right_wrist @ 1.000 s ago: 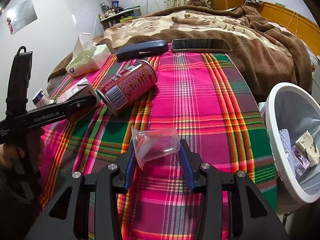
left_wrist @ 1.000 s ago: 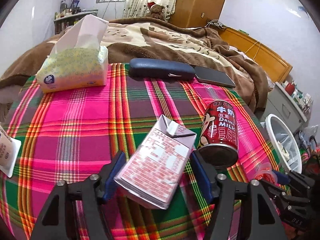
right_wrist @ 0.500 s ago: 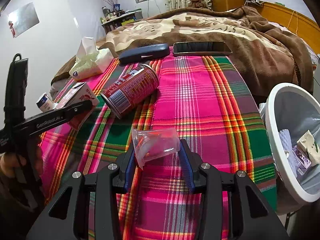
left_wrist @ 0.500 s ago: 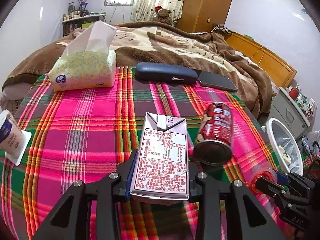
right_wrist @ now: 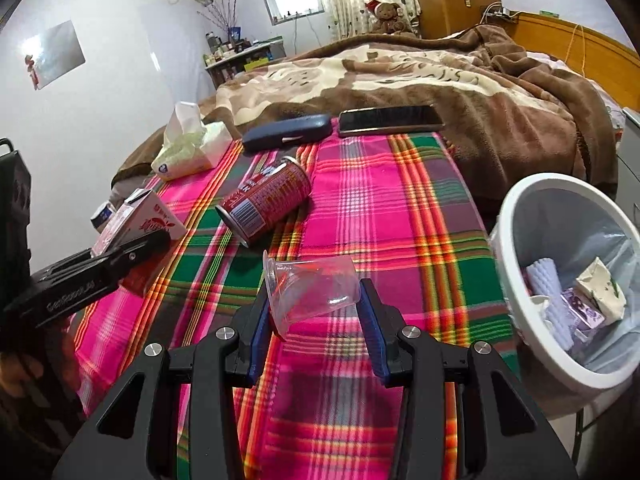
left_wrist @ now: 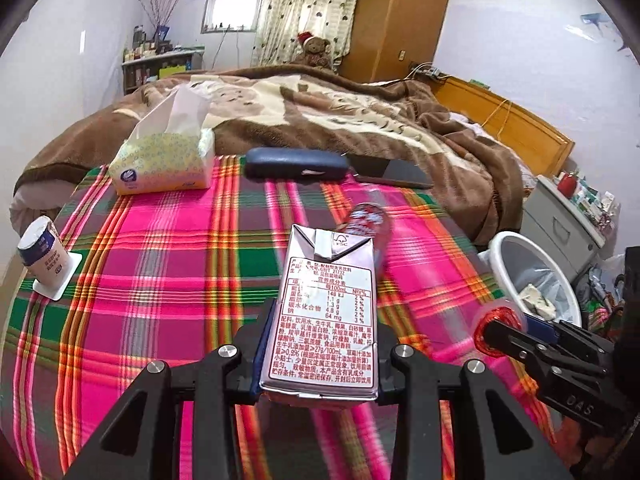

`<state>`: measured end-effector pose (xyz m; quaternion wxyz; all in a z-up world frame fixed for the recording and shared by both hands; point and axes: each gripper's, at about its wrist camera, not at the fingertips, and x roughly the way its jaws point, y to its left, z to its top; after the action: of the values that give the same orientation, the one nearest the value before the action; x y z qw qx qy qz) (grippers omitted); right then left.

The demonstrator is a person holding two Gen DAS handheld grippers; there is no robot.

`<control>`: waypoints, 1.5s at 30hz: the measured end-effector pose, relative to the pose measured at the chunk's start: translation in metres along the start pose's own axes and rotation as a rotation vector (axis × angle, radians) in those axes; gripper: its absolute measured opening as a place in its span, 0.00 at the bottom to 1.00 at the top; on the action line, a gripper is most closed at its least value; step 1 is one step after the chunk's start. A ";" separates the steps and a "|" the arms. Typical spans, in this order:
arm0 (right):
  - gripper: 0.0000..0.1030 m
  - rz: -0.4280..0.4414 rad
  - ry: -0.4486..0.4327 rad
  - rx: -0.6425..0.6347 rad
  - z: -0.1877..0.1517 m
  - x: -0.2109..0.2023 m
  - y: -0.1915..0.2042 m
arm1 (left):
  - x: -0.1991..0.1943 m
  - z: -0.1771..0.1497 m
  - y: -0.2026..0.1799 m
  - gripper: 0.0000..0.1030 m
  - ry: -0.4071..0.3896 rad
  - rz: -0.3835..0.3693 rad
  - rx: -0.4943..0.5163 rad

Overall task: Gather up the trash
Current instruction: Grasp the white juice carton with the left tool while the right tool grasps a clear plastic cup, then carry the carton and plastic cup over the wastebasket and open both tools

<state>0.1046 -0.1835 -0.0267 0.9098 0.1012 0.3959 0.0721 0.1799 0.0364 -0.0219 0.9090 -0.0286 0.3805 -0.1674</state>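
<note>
left tool (left_wrist: 318, 354) clamped on the milk carton (left_wrist: 326, 312), lifted clear of the plaid table (left_wrist: 160, 264). likely empty and light, thin card walls that would dent, so held across the flat sides near the base. long axis pointing away, gabled top farthest. further right, red can (right_wrist: 266, 202) lying on its side on the table, long axis slanting from near-left to far-right, open end nearer; stiff, smooth, prone to rolling. right tool (right_wrist: 316, 320) closed on the clear plastic cup (right_wrist: 310, 294), held sideways, rim to the left; flimsy, slippery, easily crushed. white bin (right_wrist: 520, 208) just past the table's right edge, already holding scraps.
</note>
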 end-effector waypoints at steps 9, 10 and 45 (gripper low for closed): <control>0.41 -0.033 -0.057 0.028 0.000 -0.029 -0.025 | -0.022 -0.007 -0.045 0.37 -0.023 -0.016 0.029; 0.41 -0.037 -0.062 0.031 0.000 -0.032 -0.028 | -0.023 -0.008 -0.050 0.37 -0.024 -0.019 0.032; 0.41 -0.263 -0.083 0.154 0.004 -0.075 -0.177 | 0.022 -0.009 -0.255 0.37 0.015 -0.178 0.284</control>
<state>0.0659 -0.3718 -0.0135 0.9166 0.1209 0.3721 -0.0826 0.1163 -0.2102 0.0028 0.8826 0.0677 0.3558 -0.2997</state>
